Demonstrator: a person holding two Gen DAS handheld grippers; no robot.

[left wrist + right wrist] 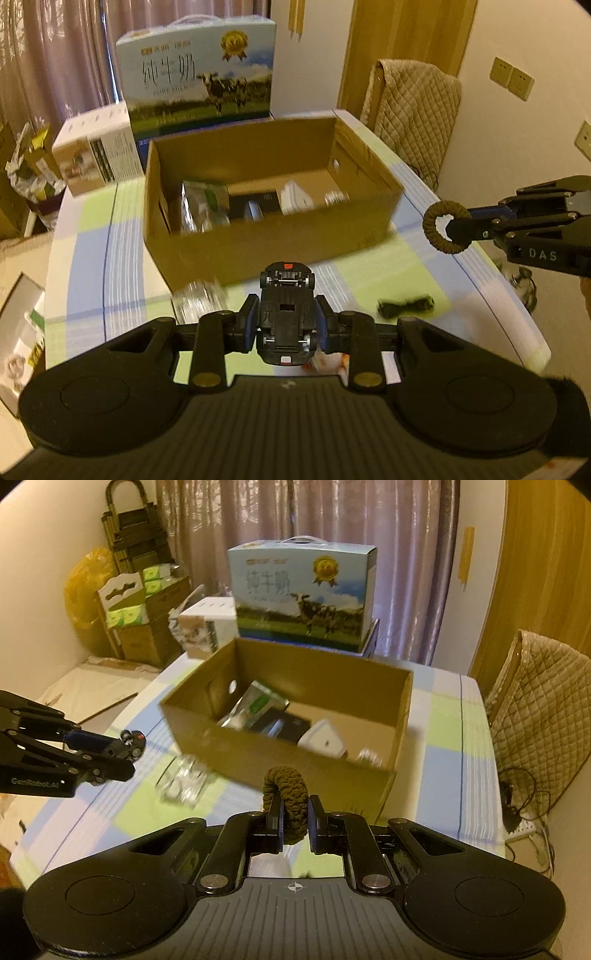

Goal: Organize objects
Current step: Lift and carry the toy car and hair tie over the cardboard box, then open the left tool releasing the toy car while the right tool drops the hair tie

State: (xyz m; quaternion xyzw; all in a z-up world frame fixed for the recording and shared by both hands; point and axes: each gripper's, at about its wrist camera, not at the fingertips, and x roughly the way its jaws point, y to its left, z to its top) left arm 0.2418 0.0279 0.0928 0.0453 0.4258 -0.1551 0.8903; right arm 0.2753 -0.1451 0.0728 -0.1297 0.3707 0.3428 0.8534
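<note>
My left gripper (pixel 286 325) is shut on a black toy car (pixel 286 306), held underside up above the table, short of the open cardboard box (pixel 258 240). My right gripper (pixel 293 818) is shut on a brown braided ring (pixel 286 794), also held above the table in front of the box (pixel 280 760). The ring (pixel 441 230) and right gripper show at the right of the left wrist view. The car (pixel 131 744) shows at the left of the right wrist view. The box holds a green-and-silver pouch (pixel 258 705), a black item (pixel 284 725) and a white item (pixel 325 740).
A clear glass (pixel 183 779) stands on the checked tablecloth (pixel 443 738) left of the box. A small black object (pixel 404 306) lies on the cloth. A milk carton case (pixel 201 70) and a white box (pixel 96 151) stand behind. A padded chair (pixel 543 709) stands to the right.
</note>
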